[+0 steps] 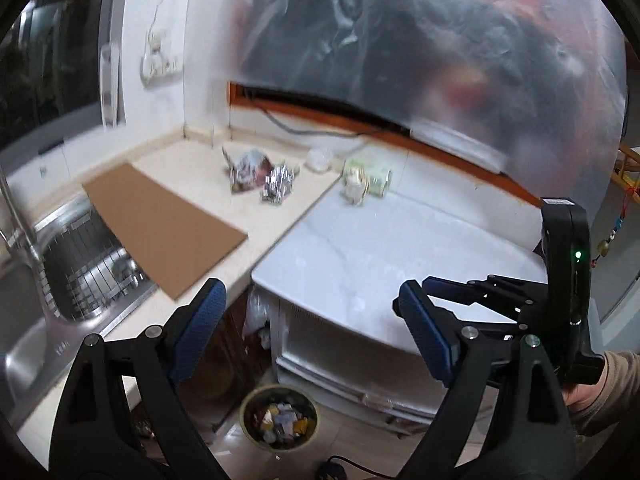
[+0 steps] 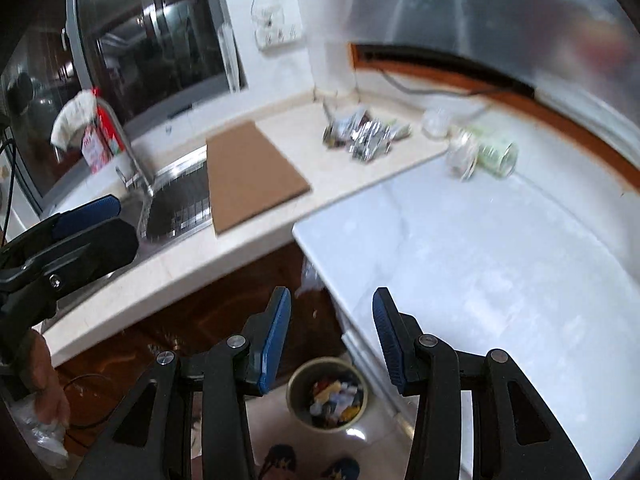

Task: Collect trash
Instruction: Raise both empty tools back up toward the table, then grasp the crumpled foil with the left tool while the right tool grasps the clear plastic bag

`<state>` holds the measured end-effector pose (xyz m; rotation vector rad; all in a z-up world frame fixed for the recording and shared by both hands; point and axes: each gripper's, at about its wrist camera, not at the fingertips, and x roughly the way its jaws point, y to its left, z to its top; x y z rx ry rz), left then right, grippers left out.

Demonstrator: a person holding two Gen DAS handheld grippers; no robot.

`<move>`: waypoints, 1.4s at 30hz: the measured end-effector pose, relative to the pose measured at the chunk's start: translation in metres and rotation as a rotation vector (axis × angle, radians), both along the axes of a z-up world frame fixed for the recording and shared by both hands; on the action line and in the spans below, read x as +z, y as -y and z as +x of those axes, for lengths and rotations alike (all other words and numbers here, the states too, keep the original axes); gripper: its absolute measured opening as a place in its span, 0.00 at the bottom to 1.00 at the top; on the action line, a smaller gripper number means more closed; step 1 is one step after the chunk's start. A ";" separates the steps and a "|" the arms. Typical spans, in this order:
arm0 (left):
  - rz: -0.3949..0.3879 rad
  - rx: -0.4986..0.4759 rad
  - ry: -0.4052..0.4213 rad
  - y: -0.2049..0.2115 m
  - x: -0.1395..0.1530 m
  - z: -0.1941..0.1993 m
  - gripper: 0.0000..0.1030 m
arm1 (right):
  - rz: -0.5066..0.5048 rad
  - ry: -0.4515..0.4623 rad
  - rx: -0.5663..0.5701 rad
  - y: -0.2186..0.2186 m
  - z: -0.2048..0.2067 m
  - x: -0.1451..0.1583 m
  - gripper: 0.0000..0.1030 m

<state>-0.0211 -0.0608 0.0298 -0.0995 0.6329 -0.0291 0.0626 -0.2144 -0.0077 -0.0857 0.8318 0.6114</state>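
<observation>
Both jaws apart, nothing between: left hand-held gripper [image 1: 308, 312], right hand-held gripper [image 2: 332, 332]. Floor below: trash bin [image 2: 328, 396], full of scraps. On the tabletop [image 1: 256, 216]: cardboard sheet [image 1: 164, 228] overhanging the sink [image 1: 80, 272]; farther back, crumpled foil wrappers [image 1: 264, 176], then a tipped green-labelled jar [image 2: 492, 156] near the wall.

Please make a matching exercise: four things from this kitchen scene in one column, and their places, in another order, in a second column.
1. cardboard sheet
2. trash bin
3. crumpled foil wrappers
4. green-labelled jar

A. on the floor below the counter
B. lying on its side on the white surface
C. partly over the sink
D. on the beige counter near the corner

Pairs: 1-C, 2-A, 3-D, 4-B
</observation>
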 end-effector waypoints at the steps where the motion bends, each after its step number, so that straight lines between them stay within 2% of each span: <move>1: 0.017 0.010 0.016 0.004 0.009 -0.001 0.84 | 0.008 0.010 -0.005 0.004 0.000 0.007 0.42; 4: 0.033 0.028 0.033 0.012 0.023 0.001 0.84 | 0.031 0.042 -0.022 0.022 -0.001 0.032 0.42; 11: 0.020 0.067 0.038 0.012 0.037 0.010 0.84 | 0.066 0.098 -0.048 0.039 0.006 0.052 0.42; 17: -0.060 0.072 0.012 -0.007 0.036 0.034 0.84 | 0.098 0.101 -0.091 0.047 0.030 0.064 0.42; 21: -0.085 0.057 -0.023 -0.022 0.035 0.064 0.84 | 0.114 0.089 -0.148 0.054 0.056 0.068 0.42; 27: -0.079 0.004 -0.035 -0.038 0.037 0.126 0.84 | 0.114 0.060 -0.240 0.063 0.099 0.063 0.42; 32: -0.074 -0.043 -0.078 -0.046 0.026 0.198 0.84 | 0.103 0.012 -0.326 0.065 0.149 0.049 0.42; 36: -0.114 -0.065 -0.139 -0.056 0.003 0.262 0.84 | 0.095 -0.027 -0.384 0.059 0.195 0.035 0.50; 42: -0.172 -0.048 -0.236 -0.066 -0.055 0.347 0.80 | 0.060 -0.062 -0.439 0.041 0.270 0.002 0.52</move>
